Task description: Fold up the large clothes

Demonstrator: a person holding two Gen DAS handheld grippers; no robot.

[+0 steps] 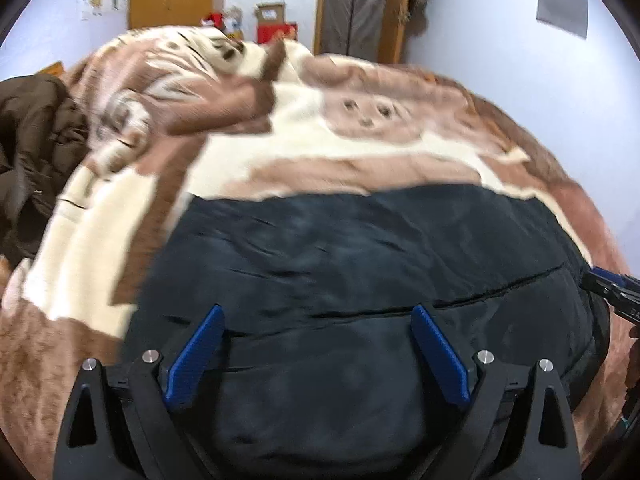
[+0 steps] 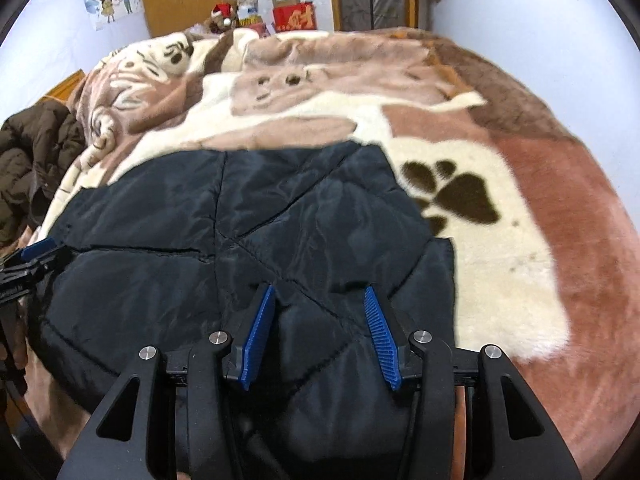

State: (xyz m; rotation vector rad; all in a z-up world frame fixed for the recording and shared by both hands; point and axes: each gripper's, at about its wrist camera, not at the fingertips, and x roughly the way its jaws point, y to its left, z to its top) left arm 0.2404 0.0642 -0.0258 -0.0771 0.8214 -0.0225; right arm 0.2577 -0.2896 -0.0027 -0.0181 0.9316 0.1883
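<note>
A black quilted padded jacket [image 1: 360, 264] lies folded flat on the bed, near its front edge; it also shows in the right wrist view [image 2: 248, 240]. My left gripper [image 1: 318, 312] is open and empty, its blue pads apart over the jacket's near left part. My right gripper [image 2: 318, 294] is open and empty over the jacket's near right part. The right gripper's tip shows at the far right of the left wrist view [image 1: 608, 288]. The left gripper's tip shows at the left edge of the right wrist view [image 2: 36, 256].
The jacket rests on a brown and cream plush blanket [image 2: 500, 208] with paw prints that covers the bed. A dark brown padded coat [image 1: 32, 152] lies heaped at the bed's left side. Boxes [image 2: 294, 10], a door and a wardrobe stand at the far wall.
</note>
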